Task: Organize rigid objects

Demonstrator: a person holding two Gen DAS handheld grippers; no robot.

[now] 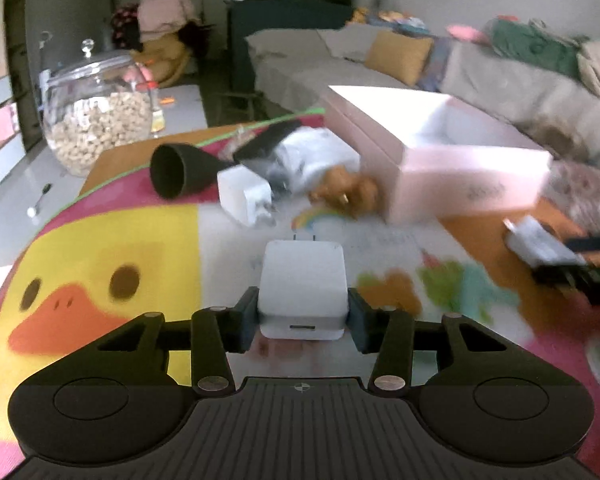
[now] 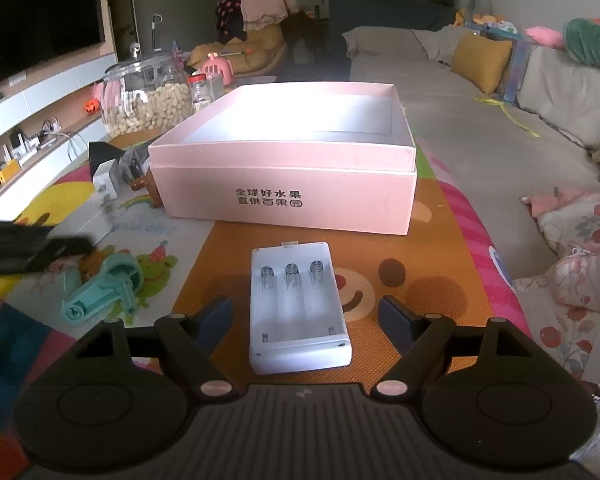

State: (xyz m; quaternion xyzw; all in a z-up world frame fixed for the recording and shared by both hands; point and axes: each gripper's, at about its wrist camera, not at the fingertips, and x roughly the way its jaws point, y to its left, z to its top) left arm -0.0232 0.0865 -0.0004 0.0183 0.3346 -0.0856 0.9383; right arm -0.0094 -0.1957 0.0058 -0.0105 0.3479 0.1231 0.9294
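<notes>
In the left wrist view, my left gripper (image 1: 302,314) is shut on a white power adapter (image 1: 302,280), its pads pressed against both sides and the prongs pointing away. In the right wrist view, my right gripper (image 2: 306,314) stands open around a white battery charger (image 2: 298,308) that lies on the mat, with a gap on each side. An open pink box (image 2: 284,196) sits just beyond it and looks empty; the same pink box (image 1: 460,168) appears to the right in the left wrist view. A second white adapter (image 1: 244,196), a black funnel (image 1: 176,170) and a brown toy (image 1: 348,192) lie left of the box.
A colourful play mat (image 1: 100,248) covers the low table. A glass jar (image 2: 148,96) of pale balls stands at the back left. A teal plastic tool (image 2: 104,284) lies left of the battery charger. A sofa (image 2: 480,128) with cushions runs along the right.
</notes>
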